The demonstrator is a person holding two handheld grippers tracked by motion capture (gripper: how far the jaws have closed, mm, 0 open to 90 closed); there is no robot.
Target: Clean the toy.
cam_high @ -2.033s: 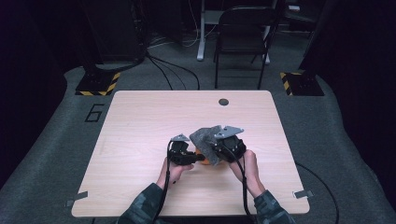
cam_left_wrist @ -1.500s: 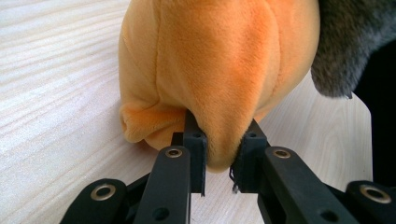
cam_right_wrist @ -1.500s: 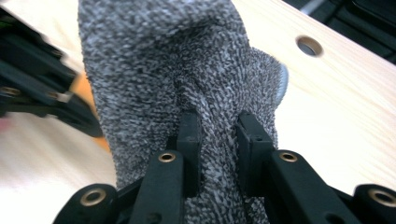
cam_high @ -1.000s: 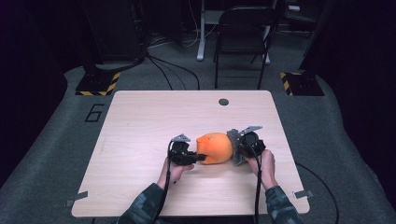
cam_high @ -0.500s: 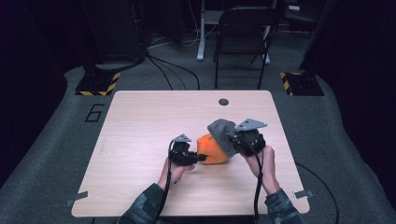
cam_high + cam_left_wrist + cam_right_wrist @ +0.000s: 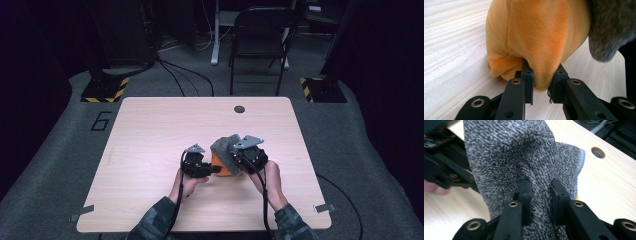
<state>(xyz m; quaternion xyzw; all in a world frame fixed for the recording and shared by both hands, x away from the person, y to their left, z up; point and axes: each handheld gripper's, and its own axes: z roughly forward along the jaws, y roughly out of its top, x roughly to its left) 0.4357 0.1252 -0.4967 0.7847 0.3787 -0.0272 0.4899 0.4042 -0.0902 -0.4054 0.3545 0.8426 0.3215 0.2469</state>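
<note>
On the high view, the left claw (image 6: 214,170) sat toward the near middle of the table (image 6: 150,130), held in the person's left hand (image 6: 186,185), its jaws pointing right into the orange plush (image 6: 220,167). In the left gripper view, the left claw (image 6: 541,81) was clamped on a fold at the plush's (image 6: 534,37) lower edge, soft fabric bulging down between the two black jaws. The plush rested on the pale wood, and a grey cloth (image 6: 611,27) hung over its upper right side.

Just right of the plush on the high view, the cloth (image 6: 226,149) lay draped over the top of the toy, covering most of it so that only the orange near side showed. The right claw (image 6: 241,159) sat against the cloth's right edge, with the grey plate on top, held by the right hand (image 6: 270,180).

In the right gripper view, the right claw (image 6: 541,192) was clamped on a ridge of the cloth (image 6: 511,155), the knit bunched and pinched between the jaws and rising tall ahead of them. The black frame of the left claw showed behind the cloth at the left edge. Farther right on the table, a round hole (image 6: 598,152) lay well apart from the cloth; on the high view the same hole (image 6: 239,109) sat near the far edge.
</note>
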